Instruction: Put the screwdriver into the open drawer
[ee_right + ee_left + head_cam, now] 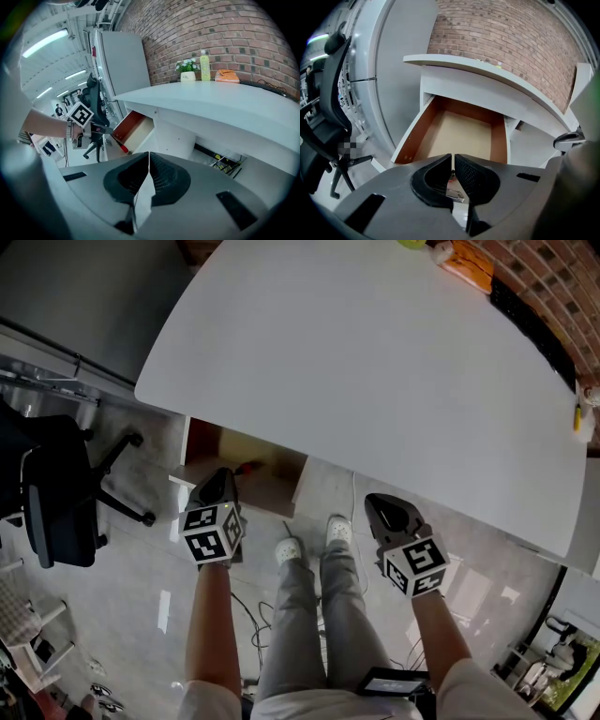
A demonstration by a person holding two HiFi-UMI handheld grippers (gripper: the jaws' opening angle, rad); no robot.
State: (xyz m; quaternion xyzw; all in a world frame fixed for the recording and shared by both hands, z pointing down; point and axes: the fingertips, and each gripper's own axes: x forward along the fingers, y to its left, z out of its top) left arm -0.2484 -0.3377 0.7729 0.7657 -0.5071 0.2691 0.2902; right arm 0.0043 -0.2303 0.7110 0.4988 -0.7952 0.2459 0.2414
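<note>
Left tool: jaws almost fully together, clamped on the red-handled screwdriver. The grip looks to be on the thin shaft, with the red handle sticking out ahead of the jaws and angled downward.
Right tool: jaws together, nothing between them, held off to the side and well apart from the drawer.

Position of the screwdriver: in the head view its red end shows just past the left tool's tips, over the near part of the open wooden drawer with brown inner walls, below the edge of the white curved desk. The right gripper view puts the handle end at the drawer's front corner. Whether it is fully inside the rim I cannot tell. From the left gripper view the drawer floor lies bare, straight ahead.

Risks from here:
- Early release — if the handle has not cleared the front edge, the screwdriver could tip over the rim and drop to the tiled floor.
- Pivot in the grip — a thin shaft with a heavier handle out front may swing downward between the pads and catch the drawer's front edge.
- Reaching deeper — the left tool's body could knock the underside of the desk above the drawer.
</note>
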